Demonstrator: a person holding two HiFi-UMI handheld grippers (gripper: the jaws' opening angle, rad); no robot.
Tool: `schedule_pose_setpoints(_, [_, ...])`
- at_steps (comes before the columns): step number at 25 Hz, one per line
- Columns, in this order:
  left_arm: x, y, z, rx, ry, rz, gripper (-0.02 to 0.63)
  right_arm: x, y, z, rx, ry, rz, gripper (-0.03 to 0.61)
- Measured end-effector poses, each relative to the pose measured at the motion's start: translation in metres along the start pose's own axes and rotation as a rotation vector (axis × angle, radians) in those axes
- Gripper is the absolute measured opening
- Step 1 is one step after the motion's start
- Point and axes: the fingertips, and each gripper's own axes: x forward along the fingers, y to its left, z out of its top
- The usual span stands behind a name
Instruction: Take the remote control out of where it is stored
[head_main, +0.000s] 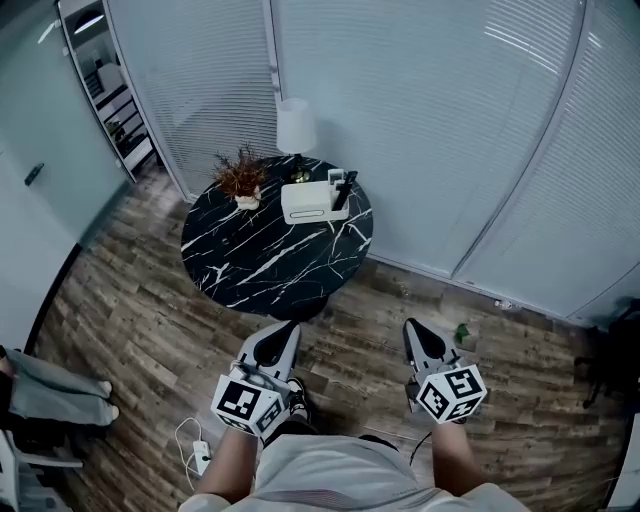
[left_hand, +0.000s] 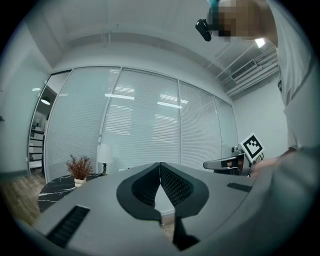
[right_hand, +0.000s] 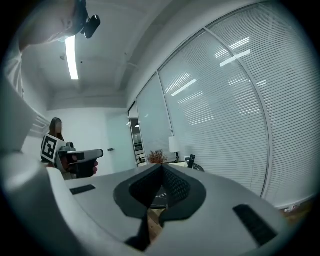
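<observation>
A black remote control (head_main: 342, 190) stands upright in a white holder box (head_main: 313, 201) on the far side of a round black marble table (head_main: 270, 255). The remote (right_hand: 191, 160) also shows small and distant in the right gripper view. My left gripper (head_main: 283, 338) and right gripper (head_main: 418, 336) are held low over the wooden floor, well short of the table. Both are shut with nothing between the jaws. In the left gripper view the left gripper (left_hand: 160, 165) points at the blinds, with the table (left_hand: 55, 192) at lower left.
A white lamp (head_main: 296, 128) and a potted dried plant (head_main: 241, 178) stand on the table's far edge. Glass walls with blinds (head_main: 430, 110) run behind it. A shelf unit (head_main: 108, 85) is at the far left. A cable and plug (head_main: 197, 450) lie on the floor by my feet.
</observation>
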Motion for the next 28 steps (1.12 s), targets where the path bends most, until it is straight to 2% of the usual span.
schedule_pose_setpoints(11, [0.065,0.137,0.007,-0.003,0.001,-0.048,0.009,0.145,0.015,0.031,-0.086,0.051,-0.038,0.012])
schedule_pose_setpoints(18, [0.088,0.220,0.007,-0.005,0.019,-0.046,0.009,0.228,0.026,0.045,-0.087,0.037,-0.056,0.012])
schedule_pose_setpoints(22, [0.102,0.249,0.001,-0.008,0.032,-0.044,0.009,0.256,0.027,0.041,-0.081,0.049,-0.055,0.012])
schedule_pose_setpoints(28, [0.124,0.263,-0.006,-0.044,0.055,-0.041,0.009,0.281,0.008,0.035,-0.049,0.064,-0.060,0.012])
